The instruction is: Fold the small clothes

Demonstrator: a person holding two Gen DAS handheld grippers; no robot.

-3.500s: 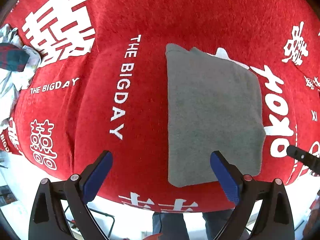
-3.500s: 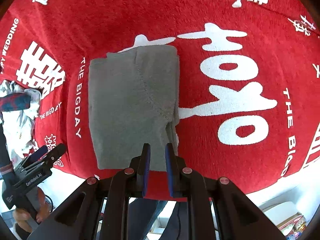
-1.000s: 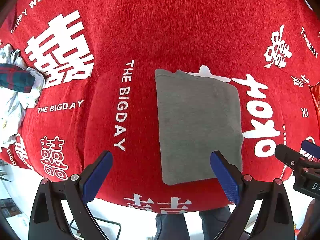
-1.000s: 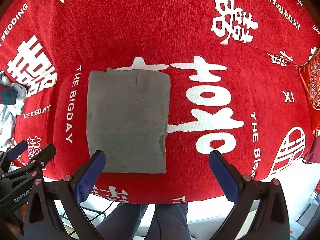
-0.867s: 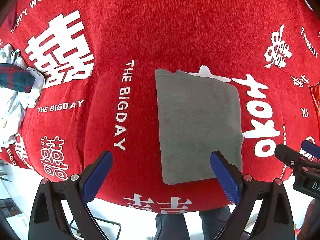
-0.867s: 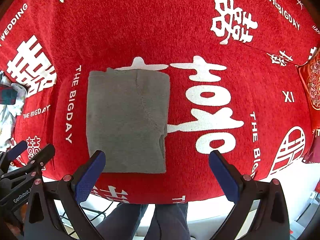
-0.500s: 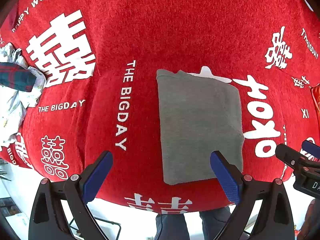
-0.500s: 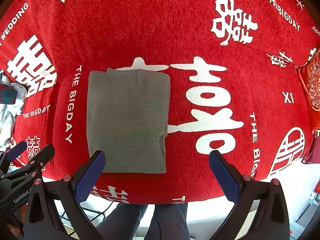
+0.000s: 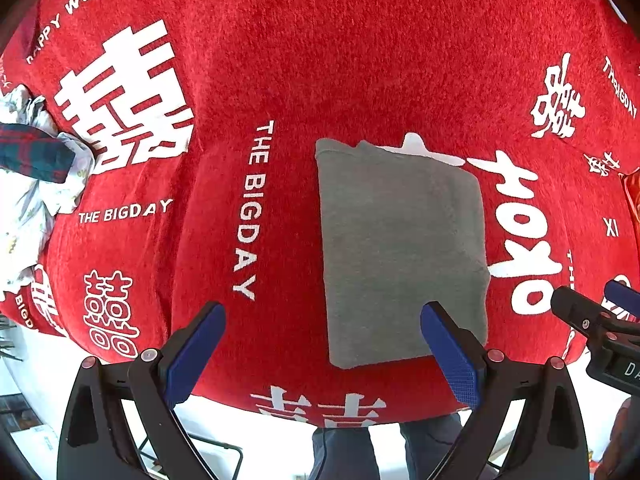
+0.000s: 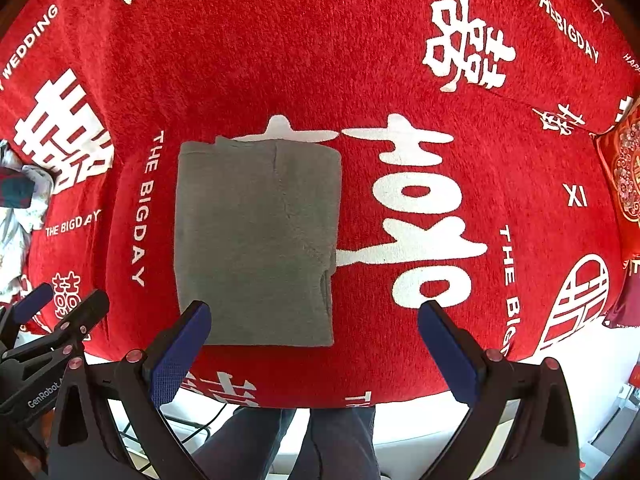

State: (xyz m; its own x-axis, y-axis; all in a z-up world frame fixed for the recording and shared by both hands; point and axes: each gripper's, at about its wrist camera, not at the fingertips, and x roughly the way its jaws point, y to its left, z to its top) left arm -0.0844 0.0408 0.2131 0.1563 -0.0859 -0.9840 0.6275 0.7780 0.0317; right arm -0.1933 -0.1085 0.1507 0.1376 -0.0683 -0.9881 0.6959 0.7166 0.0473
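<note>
At the near edge of the table, both tools hang above the cloth with nothing in them: the left gripper has its blue pads wide apart, and the right gripper is spread just as wide. Just beyond them the grey garment lies as a neat folded rectangle on the red tablecloth, close to the front edge. I think the fold is almost done, so the danger is now to spoil it. If one pad catches only the top layer, near the loose edge at the right side, the layers can slide open. A pull toward the person can also drag it off the edge. Farther left, the pile of other clothes waits.
</note>
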